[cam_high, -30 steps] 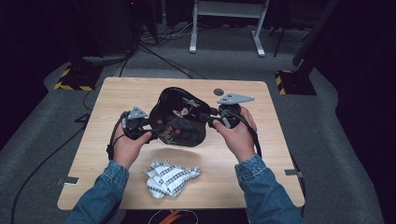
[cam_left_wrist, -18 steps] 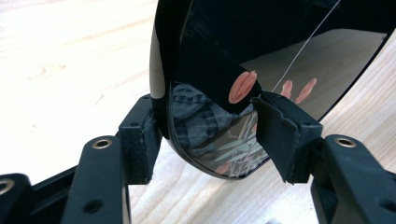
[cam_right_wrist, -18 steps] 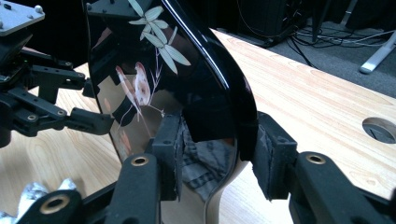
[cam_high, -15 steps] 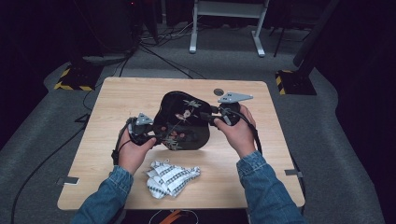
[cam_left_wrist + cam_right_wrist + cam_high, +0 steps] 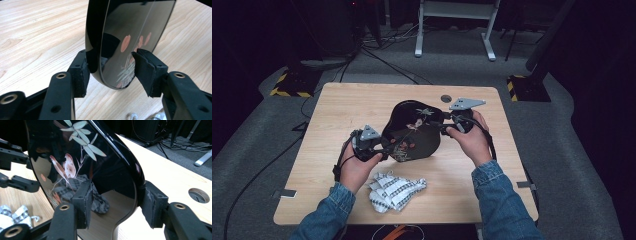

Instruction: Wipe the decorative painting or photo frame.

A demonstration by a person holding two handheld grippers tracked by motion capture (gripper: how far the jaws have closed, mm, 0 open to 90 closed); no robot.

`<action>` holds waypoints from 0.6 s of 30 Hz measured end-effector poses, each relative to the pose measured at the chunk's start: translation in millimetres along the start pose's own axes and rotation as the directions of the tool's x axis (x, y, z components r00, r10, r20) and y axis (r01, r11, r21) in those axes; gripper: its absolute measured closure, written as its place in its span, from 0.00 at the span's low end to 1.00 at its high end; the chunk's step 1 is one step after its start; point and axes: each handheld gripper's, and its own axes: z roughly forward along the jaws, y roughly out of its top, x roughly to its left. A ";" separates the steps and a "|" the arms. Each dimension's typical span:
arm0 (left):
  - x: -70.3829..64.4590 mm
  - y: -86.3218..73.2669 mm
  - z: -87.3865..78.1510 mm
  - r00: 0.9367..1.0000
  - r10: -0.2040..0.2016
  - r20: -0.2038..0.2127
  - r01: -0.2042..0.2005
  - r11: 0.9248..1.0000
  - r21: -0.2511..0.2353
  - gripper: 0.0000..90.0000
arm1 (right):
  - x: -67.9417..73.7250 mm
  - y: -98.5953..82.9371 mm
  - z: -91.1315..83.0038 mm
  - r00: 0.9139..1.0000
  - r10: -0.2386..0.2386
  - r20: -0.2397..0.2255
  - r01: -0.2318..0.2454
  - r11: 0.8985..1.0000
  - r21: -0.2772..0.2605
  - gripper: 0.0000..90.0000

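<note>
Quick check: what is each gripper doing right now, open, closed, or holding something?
Left gripper: open around the black tray rim, one finger touching, the other apart.
Right gripper: fingers straddle the tray's rim; whether clamped cannot be told.

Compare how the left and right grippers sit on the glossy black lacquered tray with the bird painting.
The left gripper straddles the black lacquered tray's near rim with one pad off the surface; the right gripper has both pads against its far edge. Both hold the tray tilted above the wooden table.

We see a checked cloth (image 5: 394,189) crumpled on the wooden surface (image 5: 337,110) near its front edge, and a round hole (image 5: 446,98) near the far edge.
</note>
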 end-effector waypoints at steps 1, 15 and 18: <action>-0.6 0.0 -0.2 1.000 0.004 0.003 -0.004 1.000 -0.001 0.53 | -0.8 -0.7 0.1 1.000 -0.002 -0.002 0.002 1.000 0.001 0.52; 0.6 -0.2 -9.1 0.999 0.006 0.034 -0.004 0.999 -0.041 0.40 | -2.5 -9.5 -21.9 0.998 0.052 0.034 -0.050 0.996 -0.068 0.46; 5.1 -3.4 -16.8 1.000 0.001 0.021 0.000 0.999 -0.050 0.35 | 2.0 -14.3 -33.7 0.995 0.079 0.064 -0.073 0.994 -0.086 0.46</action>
